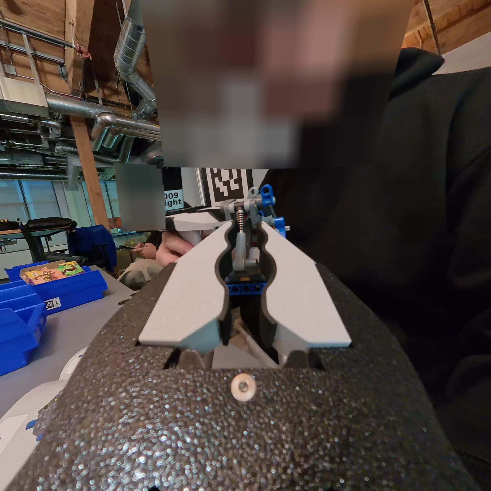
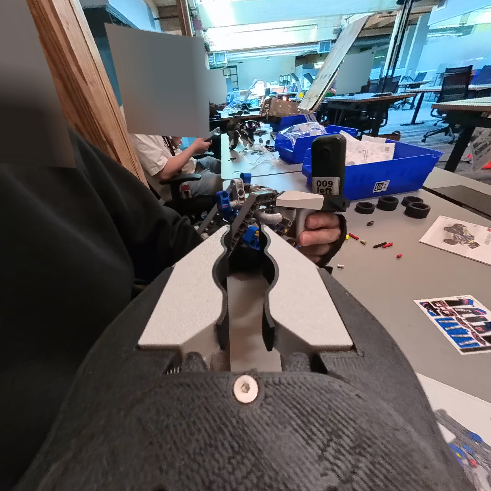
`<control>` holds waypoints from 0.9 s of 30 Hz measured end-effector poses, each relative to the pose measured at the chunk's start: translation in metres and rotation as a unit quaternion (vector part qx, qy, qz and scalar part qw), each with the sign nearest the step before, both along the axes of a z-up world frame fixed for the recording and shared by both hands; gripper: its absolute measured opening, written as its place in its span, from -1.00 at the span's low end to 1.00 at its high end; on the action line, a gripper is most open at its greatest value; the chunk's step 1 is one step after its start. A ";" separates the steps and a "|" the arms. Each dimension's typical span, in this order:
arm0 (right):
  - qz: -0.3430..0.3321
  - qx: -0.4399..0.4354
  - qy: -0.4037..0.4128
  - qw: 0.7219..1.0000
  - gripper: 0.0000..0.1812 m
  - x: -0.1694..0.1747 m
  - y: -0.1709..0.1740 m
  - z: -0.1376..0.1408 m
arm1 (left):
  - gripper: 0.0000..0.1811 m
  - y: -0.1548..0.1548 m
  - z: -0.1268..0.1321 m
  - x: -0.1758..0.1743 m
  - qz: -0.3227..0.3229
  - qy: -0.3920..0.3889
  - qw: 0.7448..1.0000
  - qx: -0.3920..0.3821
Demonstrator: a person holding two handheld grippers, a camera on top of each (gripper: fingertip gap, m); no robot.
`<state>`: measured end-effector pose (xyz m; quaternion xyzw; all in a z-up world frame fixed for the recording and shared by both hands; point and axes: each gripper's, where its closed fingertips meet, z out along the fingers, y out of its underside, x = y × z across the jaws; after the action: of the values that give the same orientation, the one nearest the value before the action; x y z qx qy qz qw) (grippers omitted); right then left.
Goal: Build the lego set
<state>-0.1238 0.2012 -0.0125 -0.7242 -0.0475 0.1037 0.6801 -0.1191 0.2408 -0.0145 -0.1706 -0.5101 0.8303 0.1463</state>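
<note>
Above the grey table (image 2: 398,287), close to my chest, I hold the half-built lego model (image 2: 247,210) in the air between both tools. My left gripper (image 1: 245,225) has its jaws clamped on the model's blue and grey frame, with the spring strut (image 1: 240,220) standing up in the gap between the fingers. My right gripper (image 2: 244,231) pinches the dark grey beam (image 2: 239,218) on the other side, jaws closed on it. To do this step well, I judge I should keep the left grip still as the anchor and let the right do the small turning or pressing, pushing straight along the holes so no pin bends. Loose pins (image 2: 382,244) and four black tyres (image 2: 390,204) lie well apart on the table beside the instruction booklet (image 2: 459,239) and the sticker sheet (image 2: 462,321); the next piece has to come from there, so I need one jaw free first.
</note>
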 end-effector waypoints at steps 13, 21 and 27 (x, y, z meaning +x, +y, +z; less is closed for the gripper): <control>0.024 -0.002 -0.015 1.000 -0.80 -0.003 0.001 -0.011 | -0.86 0.000 -0.007 -0.002 0.006 -0.006 1.000 0.029; 0.035 -0.015 -0.089 0.995 -0.80 -0.008 0.001 -0.023 | -0.86 -0.001 -0.013 -0.007 -0.003 -0.014 0.998 0.060; 0.041 0.001 -0.080 0.996 -0.78 -0.013 0.008 -0.022 | -0.86 0.004 -0.007 -0.007 0.001 -0.018 0.999 0.037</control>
<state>-0.1371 0.2096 -0.0342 -0.7273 -0.1309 0.0732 0.6698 -0.1260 0.2447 -0.0219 -0.1798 -0.5432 0.8077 0.1423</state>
